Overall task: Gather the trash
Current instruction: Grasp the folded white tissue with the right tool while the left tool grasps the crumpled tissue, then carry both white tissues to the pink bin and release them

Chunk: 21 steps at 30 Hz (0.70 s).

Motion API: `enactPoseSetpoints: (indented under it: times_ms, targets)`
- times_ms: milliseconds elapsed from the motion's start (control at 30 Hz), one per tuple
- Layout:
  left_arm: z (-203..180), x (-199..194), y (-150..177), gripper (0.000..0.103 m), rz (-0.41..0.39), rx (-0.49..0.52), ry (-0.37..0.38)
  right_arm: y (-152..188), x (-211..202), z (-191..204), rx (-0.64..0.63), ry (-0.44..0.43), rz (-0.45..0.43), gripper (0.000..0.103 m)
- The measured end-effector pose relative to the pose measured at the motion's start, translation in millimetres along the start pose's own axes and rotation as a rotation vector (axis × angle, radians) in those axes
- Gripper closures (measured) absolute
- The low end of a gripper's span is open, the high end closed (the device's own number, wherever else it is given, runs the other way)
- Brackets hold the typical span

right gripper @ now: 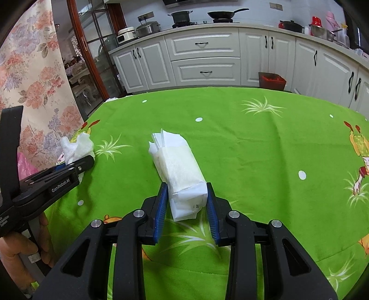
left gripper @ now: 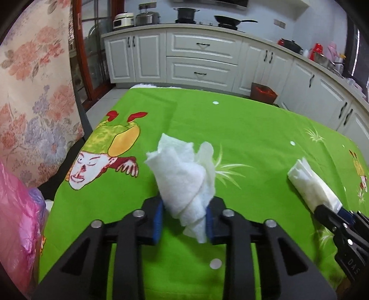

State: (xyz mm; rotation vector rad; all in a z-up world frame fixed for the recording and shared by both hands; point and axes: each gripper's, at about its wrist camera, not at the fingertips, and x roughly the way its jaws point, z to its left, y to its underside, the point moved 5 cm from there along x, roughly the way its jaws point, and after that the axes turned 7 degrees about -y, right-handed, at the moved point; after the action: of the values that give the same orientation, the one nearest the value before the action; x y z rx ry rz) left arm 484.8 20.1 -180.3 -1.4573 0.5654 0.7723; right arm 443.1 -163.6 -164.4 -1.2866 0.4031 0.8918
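White kitchen cabinets run along the back wall behind a table spread with a bright green cartoon-print cloth. At the left gripper the blue pads are pressed in from both sides on the lower end of a crumpled white tissue, which stands up and fans out above the fingers, over the cloth. At the right gripper the blue pads sit against both sides of a pack of tissues in a clear wrapper, clamping its near end; the pack stretches away from the fingers with loose white sheets poking out of its far end. From the right wrist view the left gripper shows at the left edge with the crumpled tissue sticking out of its tip, and part of a person's hand grips its handle below. From the left wrist view the right gripper enters at the right edge with the pack in its tip. Further out, a pink plastic bag sits at the left edge of the table beside a floral curtain, a dark red bin stands on the floor by the cabinets, and pots and a pan sit on the counter.
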Motion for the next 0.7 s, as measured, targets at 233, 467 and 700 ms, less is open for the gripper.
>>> enactPoseSetpoints:
  times_ms: [233, 467, 700]
  targets:
    - [-9.9, -27.1, 9.8, 0.081, -0.068, 0.068, 0.018, 1.3, 1.3, 4.3, -0.023, 0.029, 0.006, 0.071]
    - [-8.7, -66.8, 32.5, 0.081, -0.102, 0.070, 0.071, 3.0, -1.6, 12.9, -0.061, 0.055, -0.002, 0.071]
    - [10.6, -97.2, 61.4, 0.081, -0.121, 0.049, 0.092, 23.0, -14.4, 33.0, -0.090, 0.056, 0.002, 0.071]
